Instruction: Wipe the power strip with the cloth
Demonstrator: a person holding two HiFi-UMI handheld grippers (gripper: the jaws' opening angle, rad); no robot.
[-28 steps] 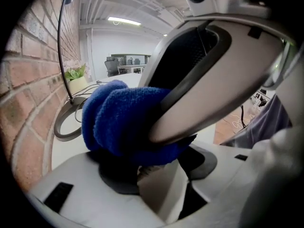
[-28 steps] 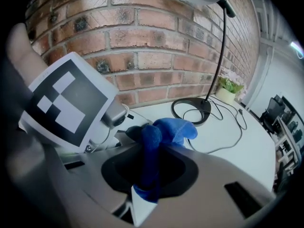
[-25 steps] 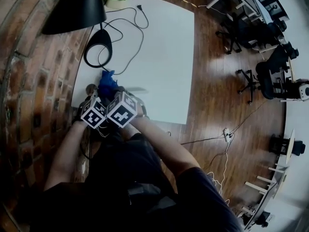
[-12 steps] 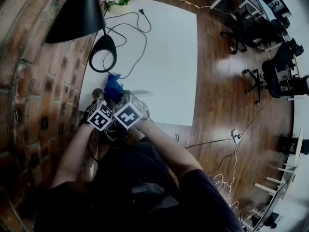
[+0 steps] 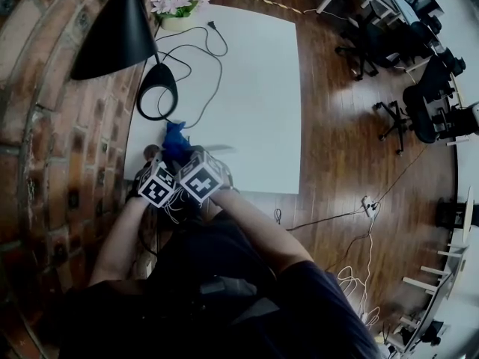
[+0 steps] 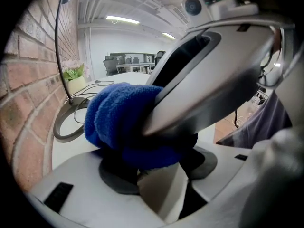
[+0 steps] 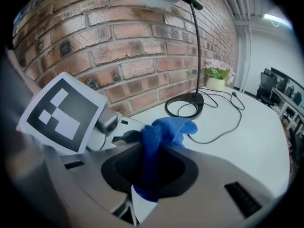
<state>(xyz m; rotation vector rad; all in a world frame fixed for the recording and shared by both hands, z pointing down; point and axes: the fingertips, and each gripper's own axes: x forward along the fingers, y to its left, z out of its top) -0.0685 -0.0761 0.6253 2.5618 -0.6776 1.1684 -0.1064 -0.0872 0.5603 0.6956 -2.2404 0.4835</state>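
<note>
1. Right gripper view: the right gripper (image 7: 149,175) is closed to a narrow gap on a blue terry cloth (image 7: 166,129). The cloth runs down between its jaws and bunches up beyond the tips.
2. In the left gripper view, the left gripper (image 6: 156,175) has its jaws well apart. The cloth wad bulges over the gap, and the right gripper's tip lies across it.
3. In the head view, both grippers sit at the near left corner of the white table (image 5: 254,88), close to the brick wall (image 5: 45,126) and the table's near edge. Bare tabletop opens to the right.
4. A black desk lamp (image 5: 157,92) and its black cable (image 5: 209,66) lie just beyond the cloth.
5. The power strip cannot be made out in any view.
</note>
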